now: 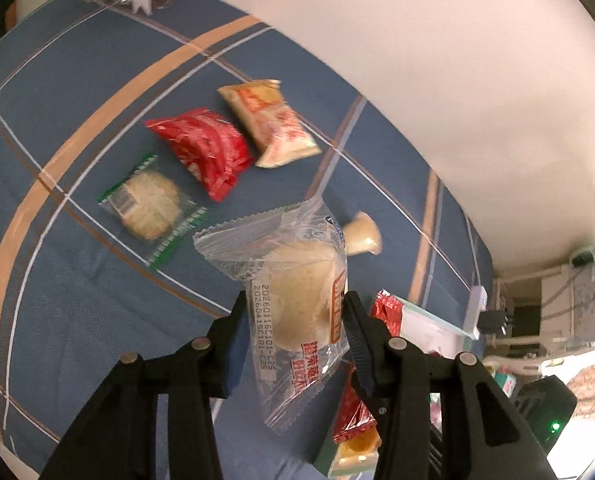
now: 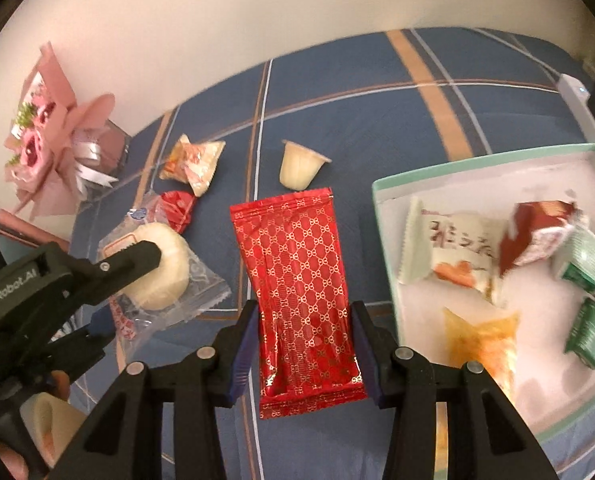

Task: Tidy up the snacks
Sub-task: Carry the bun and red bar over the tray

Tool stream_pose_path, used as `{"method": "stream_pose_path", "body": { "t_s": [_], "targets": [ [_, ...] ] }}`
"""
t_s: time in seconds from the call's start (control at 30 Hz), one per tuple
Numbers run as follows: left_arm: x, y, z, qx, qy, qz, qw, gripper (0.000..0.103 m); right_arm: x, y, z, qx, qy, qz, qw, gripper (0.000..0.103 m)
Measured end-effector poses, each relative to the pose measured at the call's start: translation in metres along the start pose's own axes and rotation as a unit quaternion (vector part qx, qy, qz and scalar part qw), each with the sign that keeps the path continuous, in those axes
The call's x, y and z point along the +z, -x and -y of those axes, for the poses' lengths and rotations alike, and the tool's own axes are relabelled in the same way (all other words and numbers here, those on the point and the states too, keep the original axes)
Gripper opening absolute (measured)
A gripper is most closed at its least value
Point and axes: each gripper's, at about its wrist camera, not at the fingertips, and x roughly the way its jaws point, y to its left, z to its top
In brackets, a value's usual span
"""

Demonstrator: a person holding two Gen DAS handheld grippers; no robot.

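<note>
My left gripper is shut on a clear-wrapped pale round cake, held above the blue plaid cloth; it also shows in the right wrist view. My right gripper is shut on a red packet with a gold pattern, beside the mint-edged white box. On the cloth lie a green-edged cookie packet, a red packet, an orange-and-white packet and a jelly cup.
The box holds several wrapped snacks, such as a white packet and green packets. A pink flower bouquet stands at the cloth's far left by the wall. A white power strip lies at the far right.
</note>
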Motion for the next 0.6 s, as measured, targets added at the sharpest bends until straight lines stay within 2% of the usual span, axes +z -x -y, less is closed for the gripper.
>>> {"method": "stream_pose_path", "body": {
  "t_s": [0.17, 0.37, 0.5, 0.6],
  "targets": [
    [-0.012, 0.004, 0.02, -0.012, -0.031, -0.001, 0.9994, 0.046, 0.0, 0.029, 0.017, -0.023, -0.01, 0.027, 0.999, 0.048],
    [-0.032, -0.009, 0.05, -0.038, -0.077, -0.021, 0.9961, 0.046, 0.007, 0.063, 0.068, -0.091, -0.063, 0.069, 0.991, 0.048],
    [-0.057, -0.028, 0.08, -0.059, -0.12, -0.057, 0.9894, 0.046, 0.011, 0.075, 0.104, -0.136, -0.105, 0.081, 0.982, 0.048],
    [-0.079, -0.04, 0.104, -0.064, -0.161, -0.077, 0.9819, 0.047, 0.009, 0.083, 0.133, -0.148, -0.137, 0.083, 0.976, 0.048]
  ]
}}
